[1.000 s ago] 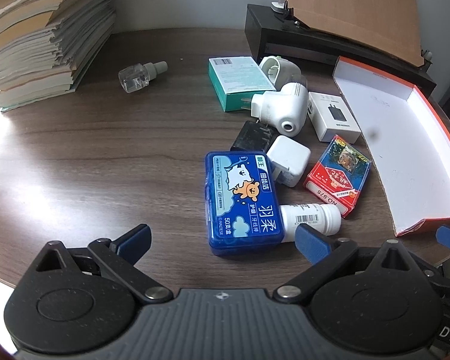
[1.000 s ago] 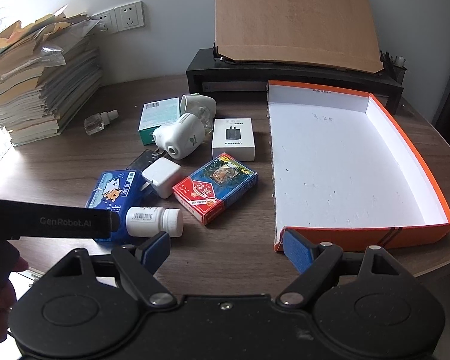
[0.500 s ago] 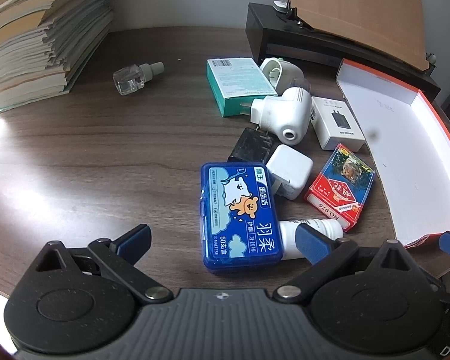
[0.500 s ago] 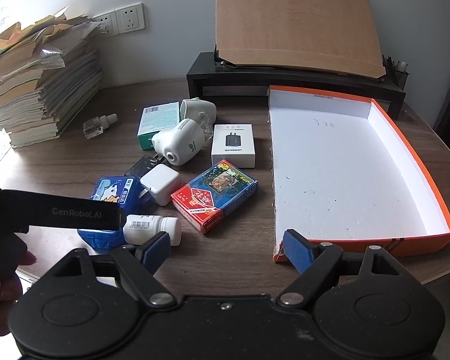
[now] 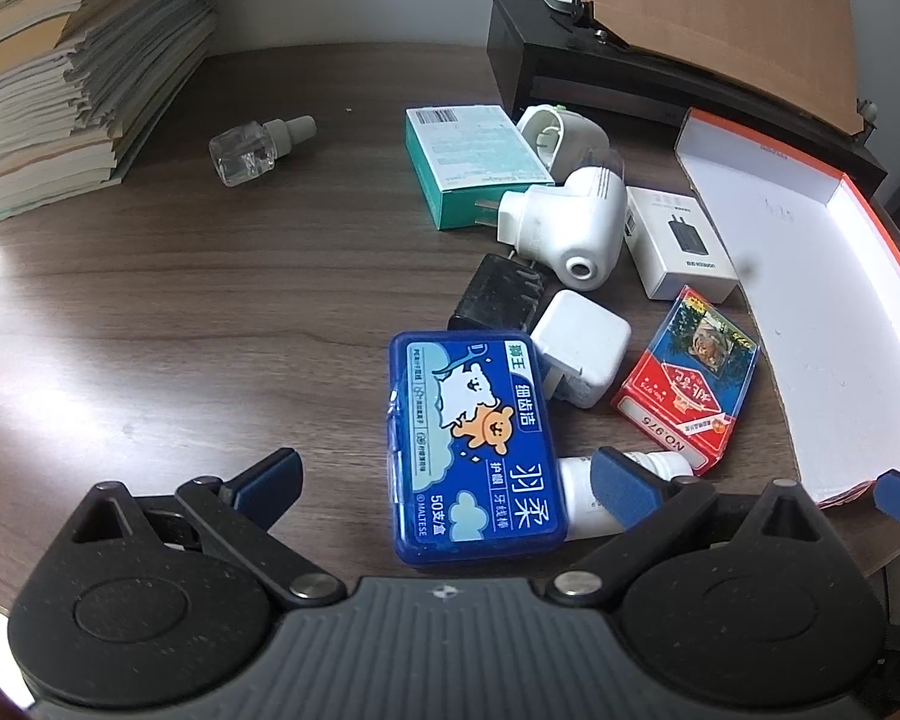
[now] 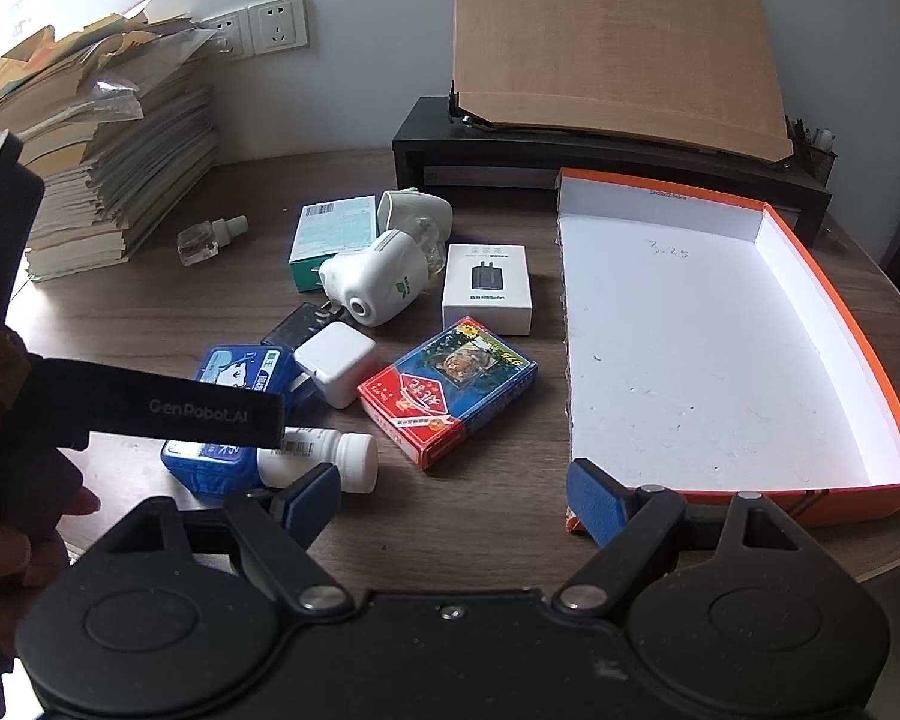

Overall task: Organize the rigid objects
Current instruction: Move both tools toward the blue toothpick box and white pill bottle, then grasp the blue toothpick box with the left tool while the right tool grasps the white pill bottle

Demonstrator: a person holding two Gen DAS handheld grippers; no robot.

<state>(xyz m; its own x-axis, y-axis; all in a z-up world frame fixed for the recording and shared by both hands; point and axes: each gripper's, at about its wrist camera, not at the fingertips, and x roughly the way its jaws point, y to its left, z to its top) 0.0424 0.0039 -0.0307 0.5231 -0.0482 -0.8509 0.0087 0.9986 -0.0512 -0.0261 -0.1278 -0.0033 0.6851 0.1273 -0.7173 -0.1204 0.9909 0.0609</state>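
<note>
Right now the blue floss box sits at 12 o'clock betw. the wide-spread, empty left claw, long axis pointing fwd; right claw also wide, empty.

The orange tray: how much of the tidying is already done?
Nothing is done: the orange tray holds nothing. Nothing is in hand; both hand-held grippers are open, the left around the blue case. Left: the card box, chargers and bottles on the desk.

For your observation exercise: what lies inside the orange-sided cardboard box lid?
The orange-sided cardboard box lid holds nothing; only handwritten numbers mark its white floor. Its near corner is hidden behind the right gripper.
</note>
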